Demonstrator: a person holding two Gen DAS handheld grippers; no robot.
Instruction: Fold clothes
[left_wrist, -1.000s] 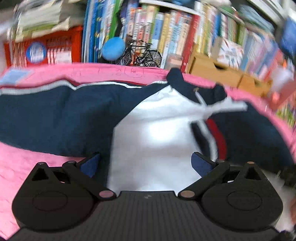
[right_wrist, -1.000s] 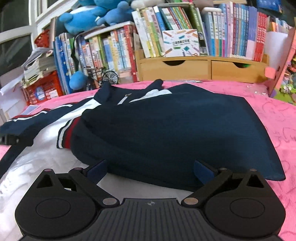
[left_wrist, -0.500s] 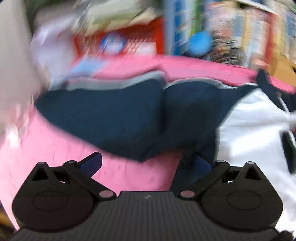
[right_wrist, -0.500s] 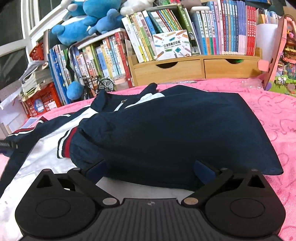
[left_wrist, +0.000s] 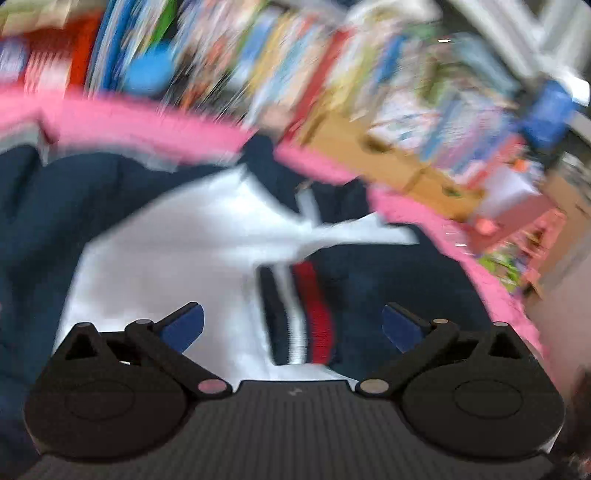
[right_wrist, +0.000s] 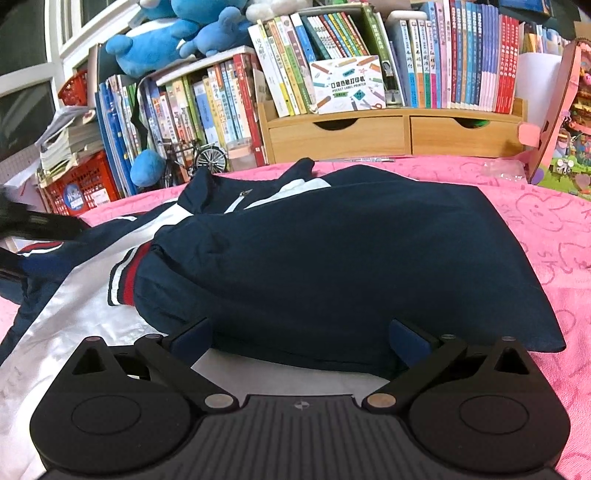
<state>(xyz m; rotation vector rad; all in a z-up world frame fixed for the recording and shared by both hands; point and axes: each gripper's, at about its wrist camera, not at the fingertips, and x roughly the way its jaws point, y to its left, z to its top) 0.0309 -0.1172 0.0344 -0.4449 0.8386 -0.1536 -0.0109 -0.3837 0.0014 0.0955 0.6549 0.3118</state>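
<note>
A navy and white jacket (right_wrist: 332, 251) lies on the pink cover (right_wrist: 535, 221), its right half folded over the middle. A sleeve cuff with red and white stripes (right_wrist: 125, 280) rests on the white front panel. My right gripper (right_wrist: 300, 328) hangs open just over the near edge of the folded navy part, with nothing pinched. The left wrist view is blurred by motion. There my left gripper (left_wrist: 291, 314) hovers above the white panel (left_wrist: 177, 251) and the striped cuff (left_wrist: 310, 317); its jaws are opening wide, with no cloth between them.
Behind the cover stand rows of books on a wooden drawer unit (right_wrist: 395, 136), a red crate (right_wrist: 81, 184), a toy bicycle (right_wrist: 195, 158) and blue plush toys (right_wrist: 159, 44). A pink toy house (right_wrist: 561, 122) stands at the right.
The left wrist view swung left over the navy sleeve, then back right to the white panel and striped cuff. The right gripper and the jacket have stayed put.
</note>
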